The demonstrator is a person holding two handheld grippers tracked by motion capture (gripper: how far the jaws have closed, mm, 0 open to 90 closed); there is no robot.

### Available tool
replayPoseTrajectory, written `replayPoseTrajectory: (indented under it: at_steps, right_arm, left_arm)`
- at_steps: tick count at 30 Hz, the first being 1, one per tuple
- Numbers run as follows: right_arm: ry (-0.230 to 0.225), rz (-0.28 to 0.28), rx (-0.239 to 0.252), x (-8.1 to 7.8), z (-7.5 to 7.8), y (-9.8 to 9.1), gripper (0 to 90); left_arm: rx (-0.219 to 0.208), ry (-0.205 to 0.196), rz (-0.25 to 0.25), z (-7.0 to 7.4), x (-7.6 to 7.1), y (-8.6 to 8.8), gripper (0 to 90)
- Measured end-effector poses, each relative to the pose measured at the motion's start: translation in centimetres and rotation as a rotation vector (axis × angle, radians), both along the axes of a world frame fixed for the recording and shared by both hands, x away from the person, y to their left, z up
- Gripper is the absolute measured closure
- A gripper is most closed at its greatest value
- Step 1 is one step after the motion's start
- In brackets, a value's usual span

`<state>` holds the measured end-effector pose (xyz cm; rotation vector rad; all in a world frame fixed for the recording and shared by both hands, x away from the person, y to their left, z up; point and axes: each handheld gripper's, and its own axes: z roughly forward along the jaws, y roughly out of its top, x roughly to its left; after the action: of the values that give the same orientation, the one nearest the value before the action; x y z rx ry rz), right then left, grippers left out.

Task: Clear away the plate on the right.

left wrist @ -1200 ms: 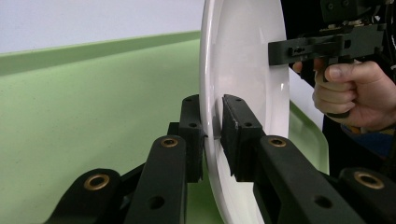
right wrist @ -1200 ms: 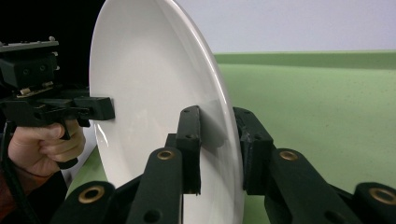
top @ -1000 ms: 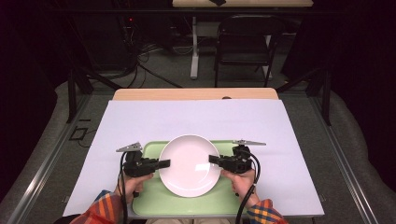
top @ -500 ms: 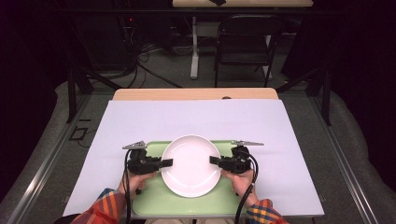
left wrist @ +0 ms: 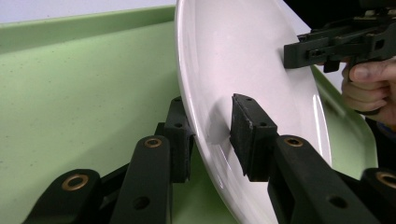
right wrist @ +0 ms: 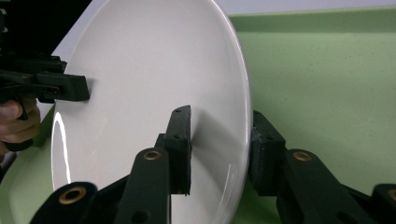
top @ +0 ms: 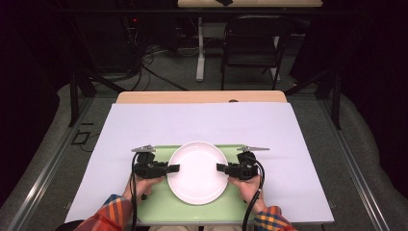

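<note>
A round white plate point(top: 197, 172) point(left wrist: 233, 56) point(right wrist: 140, 70) lies on a pale green tray point(top: 159, 207) point(left wrist: 70, 93) point(right wrist: 327, 70) near the table's front edge. My left gripper point(top: 173, 168) point(left wrist: 212, 135) straddles the plate's left rim. One pad sits under the rim and the other stands a little off the top face. My right gripper point(top: 221, 168) point(right wrist: 222, 151) straddles the right rim the same way, with a small gap at its pads. Both pairs of jaws have just been opening, with the rim still between them. Each gripper view shows the other gripper point(left wrist: 327, 44) point(right wrist: 46, 86) across the plate.
A white sheet point(top: 202, 120) covers the table, whose wooden far edge point(top: 202, 97) shows beyond it. Past the table stand a dark chair point(top: 250, 43) and a table leg point(top: 200, 48), with cables on the floor. A person's checked sleeves point(top: 110, 214) come in at the bottom.
The plate looks a touch smaller than a second ago, as if it has sunk onto the tray. Both hands have stayed at its sides.
</note>
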<state>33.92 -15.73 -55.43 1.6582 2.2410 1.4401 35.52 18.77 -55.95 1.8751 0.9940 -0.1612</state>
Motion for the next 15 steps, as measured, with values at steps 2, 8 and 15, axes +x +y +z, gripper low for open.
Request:
replayPoseTrajectory:
  at_steps: [2,8,15]
  right_arm:
    - [-0.008,0.005,-0.022,-0.03,0.10,0.11,63.9]
    - [0.011,0.010,-0.048,0.01,-0.23,0.31,61.9]
    - [0.011,0.020,-0.090,0.02,-0.39,0.59,60.0]
  left_arm:
    - [0.025,-0.009,0.011,0.07,-0.09,-0.17,66.9]
    - [0.093,-0.011,0.041,-0.01,-0.14,-0.33,64.6]
    - [0.128,-0.015,0.052,-0.08,-0.17,-0.46,63.7]
